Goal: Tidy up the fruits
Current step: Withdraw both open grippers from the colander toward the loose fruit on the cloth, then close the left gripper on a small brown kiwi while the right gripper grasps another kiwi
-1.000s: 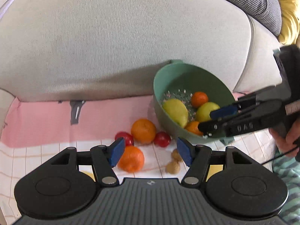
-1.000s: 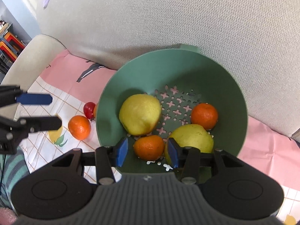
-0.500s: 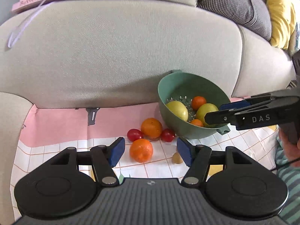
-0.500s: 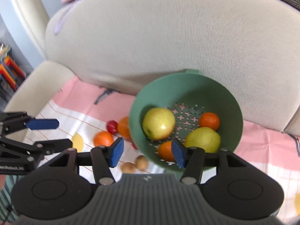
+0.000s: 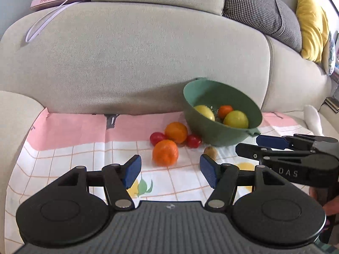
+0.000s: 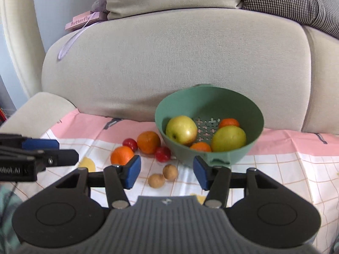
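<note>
Right wrist view: sofa (image 6: 169,63); checked cloth (image 6: 286,169); green colander (image 6: 250,148) by cloth's back edge, apples, oranges inside; loose oranges (image 6: 148,141), tomatoes beside it; left gripper (image 5: 168,168), right gripper (image 6: 165,170) spread wide, empty.

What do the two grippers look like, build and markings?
Both match: black linkage bodies with round pivot discs, silver pins, a ribbed grey centre plate and blue ribbed pads on the fingers. The right gripper reads "DAS" on its side. The left gripper shows partial white lettering, and a thin black cable hangs below it.
</note>
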Tool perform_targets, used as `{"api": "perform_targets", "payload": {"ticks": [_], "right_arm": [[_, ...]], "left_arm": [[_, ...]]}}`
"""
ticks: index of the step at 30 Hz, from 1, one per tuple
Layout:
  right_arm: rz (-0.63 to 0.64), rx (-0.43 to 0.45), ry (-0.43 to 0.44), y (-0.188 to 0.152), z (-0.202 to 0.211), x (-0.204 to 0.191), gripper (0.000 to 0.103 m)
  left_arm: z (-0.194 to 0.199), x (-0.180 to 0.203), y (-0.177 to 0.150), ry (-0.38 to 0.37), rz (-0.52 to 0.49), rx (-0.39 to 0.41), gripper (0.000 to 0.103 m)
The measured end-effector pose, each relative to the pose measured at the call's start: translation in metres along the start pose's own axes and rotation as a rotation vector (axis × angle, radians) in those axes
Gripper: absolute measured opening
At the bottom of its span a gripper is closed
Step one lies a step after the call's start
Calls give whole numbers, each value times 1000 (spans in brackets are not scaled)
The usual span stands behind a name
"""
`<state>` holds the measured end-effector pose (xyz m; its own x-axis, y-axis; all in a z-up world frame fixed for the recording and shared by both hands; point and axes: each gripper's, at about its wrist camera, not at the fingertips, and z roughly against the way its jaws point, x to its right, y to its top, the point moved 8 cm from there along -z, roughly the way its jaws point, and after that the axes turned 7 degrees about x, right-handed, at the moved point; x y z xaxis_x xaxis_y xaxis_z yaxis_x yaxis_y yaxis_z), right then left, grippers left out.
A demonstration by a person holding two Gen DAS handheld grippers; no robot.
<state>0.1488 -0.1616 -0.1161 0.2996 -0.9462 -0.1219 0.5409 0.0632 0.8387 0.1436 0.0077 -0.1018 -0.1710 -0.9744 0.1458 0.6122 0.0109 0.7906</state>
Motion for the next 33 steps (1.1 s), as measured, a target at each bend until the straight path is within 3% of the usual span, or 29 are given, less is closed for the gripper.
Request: {"api": "perform_targets", "payload": {"ticks": [8, 11, 16, 20, 33], "right_arm": [[16, -24, -15, -20, -15, -3, 44], [20, -30, -22, -24, -21, -2, 40], [13, -54, -33, -29, -32, 6, 26], [3, -71, -30, -32, -39, 15, 23], [-24, -95, -22, -41, -56, 40, 20]], "left_arm": [[-13, 6, -9, -2, -2, 6, 74], [-21, 8, -13, -11, -14, -6, 70], [-34, 20, -22, -47, -34, -19, 63], [-50, 33, -29, -72, -74, -30, 55], [-96, 61, -42, -126, -194, -58, 53]]}}
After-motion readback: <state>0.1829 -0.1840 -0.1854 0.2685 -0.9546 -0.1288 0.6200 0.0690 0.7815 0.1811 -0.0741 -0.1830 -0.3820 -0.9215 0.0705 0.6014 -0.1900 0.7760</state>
